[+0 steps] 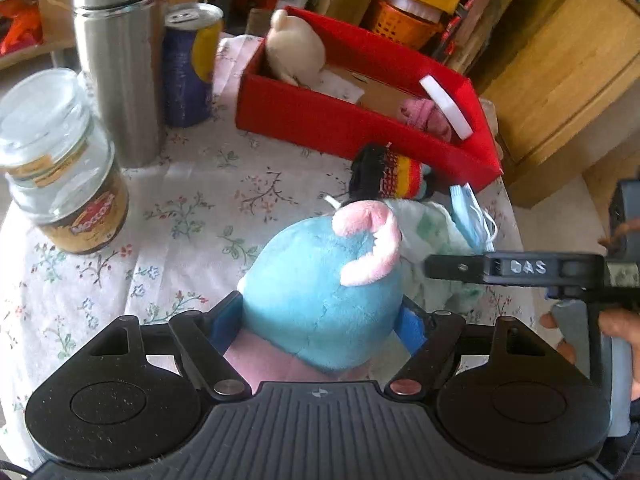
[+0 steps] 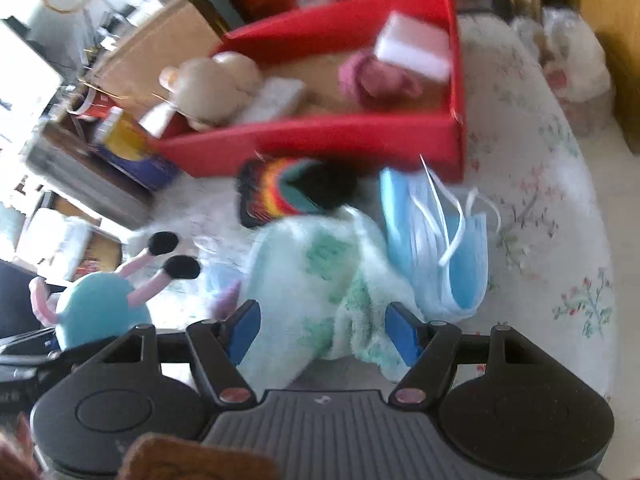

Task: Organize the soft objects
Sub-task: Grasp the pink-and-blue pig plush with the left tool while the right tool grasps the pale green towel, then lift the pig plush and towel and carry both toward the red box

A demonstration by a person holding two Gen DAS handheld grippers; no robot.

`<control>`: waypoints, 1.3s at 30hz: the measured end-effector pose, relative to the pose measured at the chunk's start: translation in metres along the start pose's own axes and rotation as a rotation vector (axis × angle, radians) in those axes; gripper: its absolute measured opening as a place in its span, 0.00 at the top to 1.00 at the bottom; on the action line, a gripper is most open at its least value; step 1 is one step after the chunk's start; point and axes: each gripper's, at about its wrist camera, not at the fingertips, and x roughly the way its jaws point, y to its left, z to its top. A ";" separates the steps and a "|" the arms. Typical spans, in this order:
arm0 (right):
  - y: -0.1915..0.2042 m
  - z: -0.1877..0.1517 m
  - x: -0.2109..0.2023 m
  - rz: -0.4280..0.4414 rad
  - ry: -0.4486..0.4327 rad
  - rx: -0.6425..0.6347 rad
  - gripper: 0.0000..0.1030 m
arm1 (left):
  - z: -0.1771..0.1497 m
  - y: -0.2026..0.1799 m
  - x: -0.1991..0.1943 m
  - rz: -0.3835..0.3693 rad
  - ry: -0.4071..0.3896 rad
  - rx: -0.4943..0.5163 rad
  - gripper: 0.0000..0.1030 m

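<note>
My left gripper [image 1: 320, 320] is shut on a blue plush toy [image 1: 320, 300] with pink ears, held above the floral tablecloth; it also shows in the right wrist view [image 2: 100, 304]. My right gripper [image 2: 322, 328] is open, its blue pads [image 2: 244, 330] on either side of a fluffy white-green cloth [image 2: 320, 280]; it also shows in the left wrist view [image 1: 430, 266]. Beyond lie a striped knitted piece [image 2: 288, 192] and blue face masks [image 2: 440, 240]. A red box [image 1: 360, 120] holds a beige plush [image 1: 296, 48], a pink cloth [image 1: 424, 114] and a white sponge [image 1: 448, 106].
A glass coffee jar [image 1: 60, 168], a steel flask [image 1: 116, 60] and a blue-yellow can [image 1: 192, 64] stand at the table's left. A wooden cabinet [image 1: 560, 80] rises to the right. Cluttered shelves stand behind the box.
</note>
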 end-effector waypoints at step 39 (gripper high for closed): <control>0.003 0.000 -0.014 -0.095 -0.040 -0.002 0.57 | -0.002 -0.011 0.020 0.196 0.065 0.162 0.22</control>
